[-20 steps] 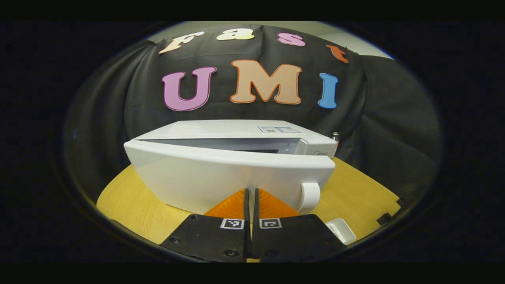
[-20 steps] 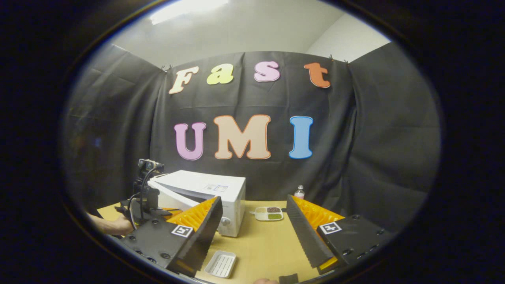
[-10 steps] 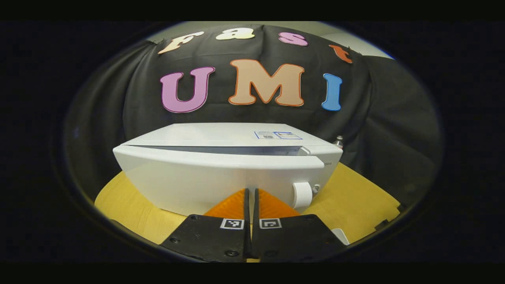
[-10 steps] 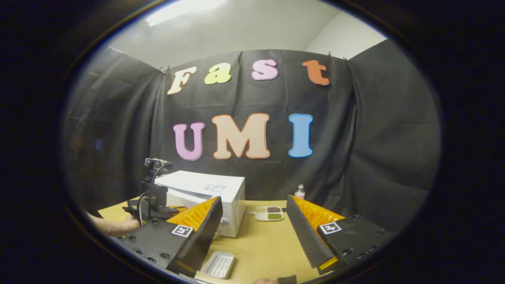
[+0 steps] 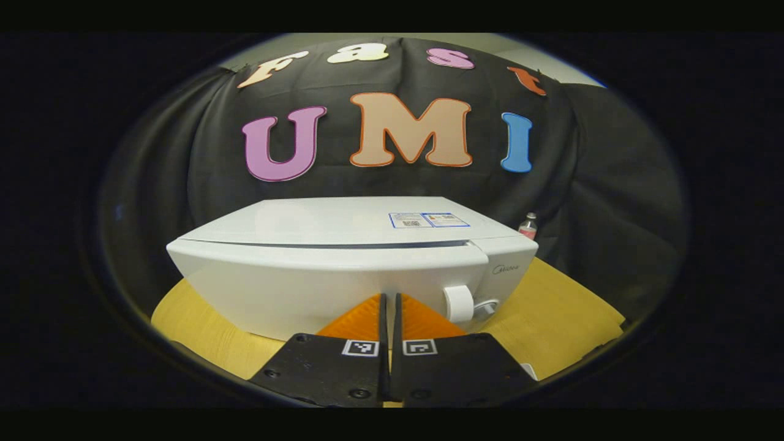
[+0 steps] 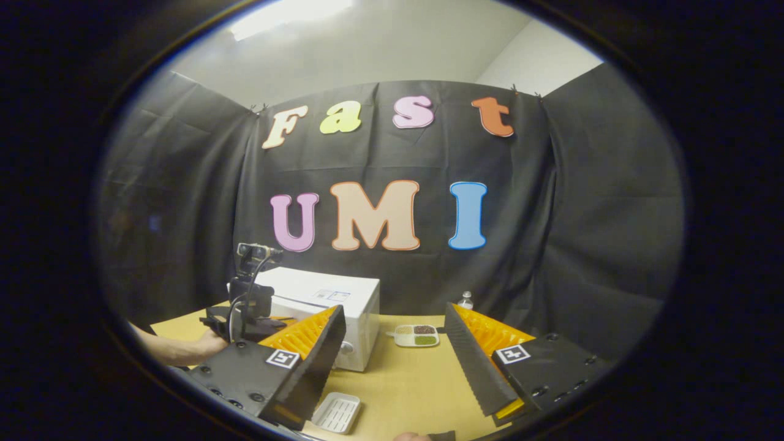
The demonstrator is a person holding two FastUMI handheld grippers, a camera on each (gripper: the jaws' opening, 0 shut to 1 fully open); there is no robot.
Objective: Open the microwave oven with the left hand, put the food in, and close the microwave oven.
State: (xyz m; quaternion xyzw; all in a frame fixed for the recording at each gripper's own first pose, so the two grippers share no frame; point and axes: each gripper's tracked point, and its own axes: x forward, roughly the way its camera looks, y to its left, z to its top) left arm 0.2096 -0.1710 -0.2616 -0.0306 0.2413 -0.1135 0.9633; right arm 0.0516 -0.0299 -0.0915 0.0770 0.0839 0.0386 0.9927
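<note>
The white microwave (image 5: 343, 269) stands on the wooden table, its door flush with the body, a thin seam along the top edge. My left gripper (image 5: 389, 296) is shut with nothing between its fingers, the tips against the door front, left of the round knob (image 5: 458, 303). In the right gripper view the microwave (image 6: 334, 303) sits at the left, with the left gripper (image 6: 248, 309) and the hand holding it in front of the door. A compartment tray of food (image 6: 418, 334) lies on the table right of the microwave. My right gripper (image 6: 392, 309) hangs open above the table, empty.
An empty white ridged tray (image 6: 335, 412) lies near the table's front edge below my right gripper. A small bottle (image 6: 467, 299) stands at the back by the cloth wall. The yellow tabletop (image 6: 404, 380) stretches between the microwave and the right side.
The microwave door swung from ajar to flush with the body as my left gripper moved forward against it. The right gripper stayed open and nearly still.
</note>
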